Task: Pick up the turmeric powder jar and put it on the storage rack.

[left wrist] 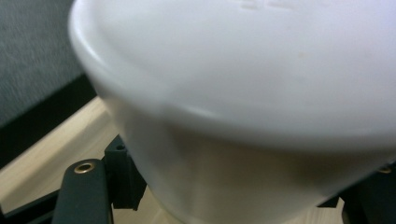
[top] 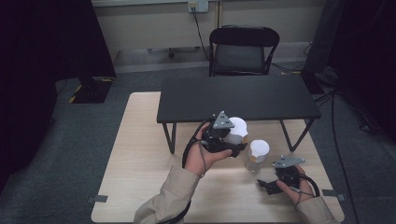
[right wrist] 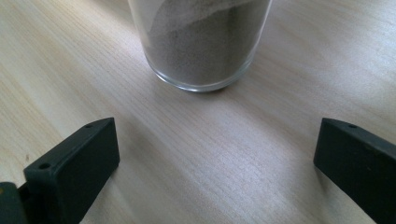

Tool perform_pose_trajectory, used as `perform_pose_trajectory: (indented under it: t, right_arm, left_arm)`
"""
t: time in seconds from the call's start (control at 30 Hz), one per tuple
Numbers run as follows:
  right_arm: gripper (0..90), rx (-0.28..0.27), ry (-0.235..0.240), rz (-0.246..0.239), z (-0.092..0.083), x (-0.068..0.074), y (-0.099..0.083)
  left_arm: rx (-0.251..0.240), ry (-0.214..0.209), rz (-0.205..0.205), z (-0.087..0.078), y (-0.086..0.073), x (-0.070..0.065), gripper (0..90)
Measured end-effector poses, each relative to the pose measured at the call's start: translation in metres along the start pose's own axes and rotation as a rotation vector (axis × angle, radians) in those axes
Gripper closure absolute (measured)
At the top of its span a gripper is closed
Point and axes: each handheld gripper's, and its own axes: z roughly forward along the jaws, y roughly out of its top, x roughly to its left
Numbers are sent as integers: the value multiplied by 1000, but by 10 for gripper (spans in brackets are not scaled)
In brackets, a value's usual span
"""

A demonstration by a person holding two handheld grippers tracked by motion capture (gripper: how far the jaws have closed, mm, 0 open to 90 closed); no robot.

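the left gripper [top: 232, 145] is clamped on a white, rounded plastic container with a smooth lid-like top [top: 236, 130], its black jaws pressing on the lower body from both sides, as the left gripper view shows close up [left wrist: 261, 116]. it hangs in the air above the pale wooden table [top: 140, 177], just in front of the low black bench-like table [top: 233, 98] that stands across the far half. from here the white container looks light and fairly stiff, but its wall is smooth and tapers downward, so i'd judge it slippery; the hold low on the body, under the wider rim, seems the sensible place, since the flare above would stop it sliding through. if it carries anything loose, tipping it would want a slow hand. just to its right on the wood stands a clear glass tumbler with a white top, partly filled with grey-brown powder [top: 257, 156], seen from close in the right gripper view [right wrist: 201, 46]. glass is heavy for its size, hard and breakable, and a knock from the held container or the gripper body could topple it and spill the powder. the right gripper [top: 267, 184] lies low near the table's near right edge, jaws spread wide with nothing between them, pointed at the tumbler but apart from it. the edge of the black table sits close behind the raised container, so there's little room that way. a black folding chair [top: 243, 49] stands well behind, out of the way.
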Motion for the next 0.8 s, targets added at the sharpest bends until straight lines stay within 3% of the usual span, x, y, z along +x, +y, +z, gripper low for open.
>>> perform_pose_trajectory:
  t: [0.8]
  right_arm:
    - [0, 0, 0, 2, 0, 0, 0]
  left_arm:
    - [-26, 5, 17, -15, 53, 5, 302]
